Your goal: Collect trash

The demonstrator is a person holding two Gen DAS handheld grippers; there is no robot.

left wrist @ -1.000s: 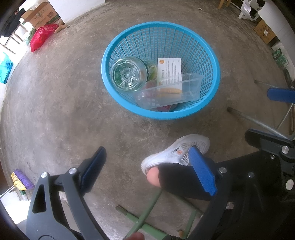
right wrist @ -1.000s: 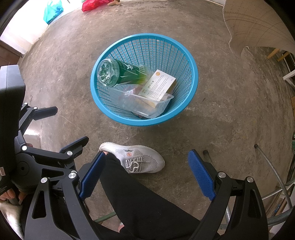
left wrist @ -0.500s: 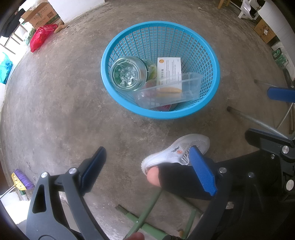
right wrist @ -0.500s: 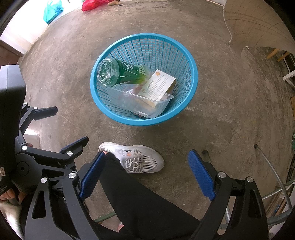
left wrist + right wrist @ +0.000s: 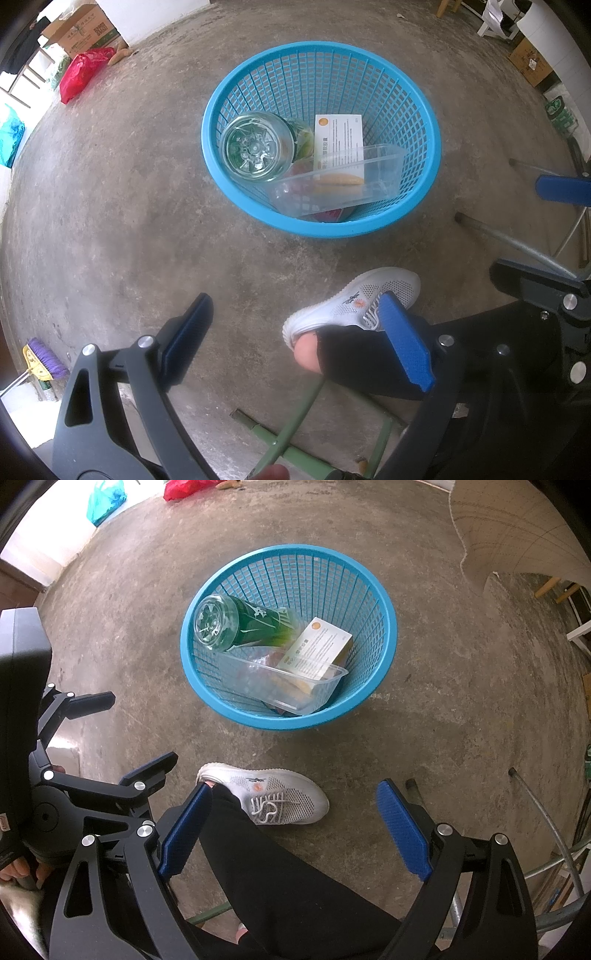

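A blue plastic mesh basket (image 5: 424,122) stands upright on a bare concrete floor (image 5: 110,206), ahead of both grippers. It contains the collected trash. A green-labelled clear plastic bottle (image 5: 236,624) lies tilted against the basket's left inner wall, its transparent base turned toward the cameras. A white printed carton (image 5: 317,646) leans to the right of the bottle. A clear plastic food tray (image 5: 280,686) lies across the near side of the basket, in front of the carton, with orange-brown and red contents visible through its wall; what they are cannot be told.

Between the basket and the grippers, a white mesh sneaker (image 5: 273,797) rests flat on the floor, worn by the person, whose black trouser leg (image 5: 288,886) runs toward the bottom of the right wrist view.

The left gripper (image 5: 295,339) points down at the floor, its blue-padded jaws spread wide with nothing between them. The right gripper (image 5: 291,830) also points down, jaws spread wide; the trouser leg and sneaker are seen between the pads but lie below them, not clamped. Each gripper is visible at the edge of the other's view.

Farther out, a red plastic bag (image 5: 81,72) and a cardboard box (image 5: 81,29) lie near the far wall, a teal bag (image 5: 105,500) lies at the bright floor edge, and a purple-bristled broom (image 5: 40,358) sits at the lower left.
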